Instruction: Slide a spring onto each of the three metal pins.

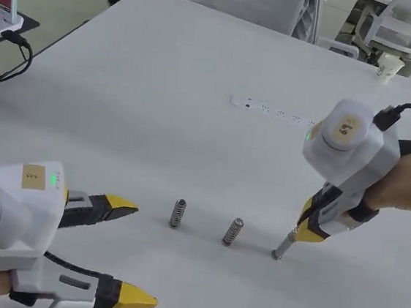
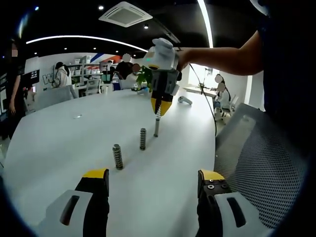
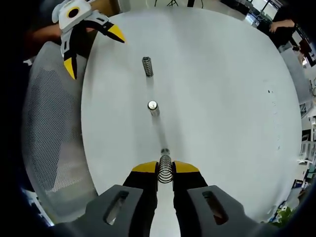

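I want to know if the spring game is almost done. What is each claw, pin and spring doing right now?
Left claw: open, holding nothing.
Right claw: shut on the last spring.
Last spring: gripped at the top of the last pin, not yet slid down.
Last pin: upright, lower part bare.
Middle pin: upright, spring on.
End pin, nearest the left claw: upright, spring on.
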Action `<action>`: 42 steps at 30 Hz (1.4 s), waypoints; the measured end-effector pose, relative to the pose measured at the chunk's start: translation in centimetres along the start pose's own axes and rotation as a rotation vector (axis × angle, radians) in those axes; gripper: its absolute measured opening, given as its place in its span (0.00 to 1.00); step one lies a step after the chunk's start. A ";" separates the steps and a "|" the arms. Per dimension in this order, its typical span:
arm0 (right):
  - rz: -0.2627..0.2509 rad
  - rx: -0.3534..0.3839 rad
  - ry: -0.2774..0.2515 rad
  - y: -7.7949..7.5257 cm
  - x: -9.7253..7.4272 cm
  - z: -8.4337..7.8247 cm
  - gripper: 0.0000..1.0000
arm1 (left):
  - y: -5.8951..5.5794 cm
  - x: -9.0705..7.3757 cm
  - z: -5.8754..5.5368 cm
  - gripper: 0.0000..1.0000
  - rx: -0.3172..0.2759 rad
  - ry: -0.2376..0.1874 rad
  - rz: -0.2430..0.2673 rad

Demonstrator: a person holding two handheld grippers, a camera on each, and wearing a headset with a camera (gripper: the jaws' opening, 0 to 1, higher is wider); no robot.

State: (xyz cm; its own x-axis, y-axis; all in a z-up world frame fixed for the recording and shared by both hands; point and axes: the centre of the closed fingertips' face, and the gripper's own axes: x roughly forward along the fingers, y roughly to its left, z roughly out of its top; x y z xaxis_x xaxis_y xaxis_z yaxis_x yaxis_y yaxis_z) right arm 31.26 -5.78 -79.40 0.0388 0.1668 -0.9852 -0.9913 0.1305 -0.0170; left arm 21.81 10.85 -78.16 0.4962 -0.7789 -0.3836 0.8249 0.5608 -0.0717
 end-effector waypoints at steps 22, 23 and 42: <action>0.002 0.016 0.020 0.2 4.4 -0.6 0.09 | 0.1 -0.1 -0.2 0.69 0.004 0.011 0.004; 0.000 0.015 0.018 0.2 4.5 -0.6 0.09 | 0.2 -0.1 -0.2 0.69 0.005 0.012 0.006; -0.014 0.033 -0.032 0.3 4.7 -0.4 0.13 | 0.1 0.0 -0.2 0.68 0.006 0.019 0.002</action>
State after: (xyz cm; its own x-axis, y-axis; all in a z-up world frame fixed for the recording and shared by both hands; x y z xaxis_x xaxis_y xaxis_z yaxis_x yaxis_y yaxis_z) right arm 31.06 -5.36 -84.10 0.0575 0.1954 -0.9790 -0.9860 0.1648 -0.0251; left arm 21.86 11.01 -78.33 0.4925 -0.7724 -0.4010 0.8257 0.5604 -0.0653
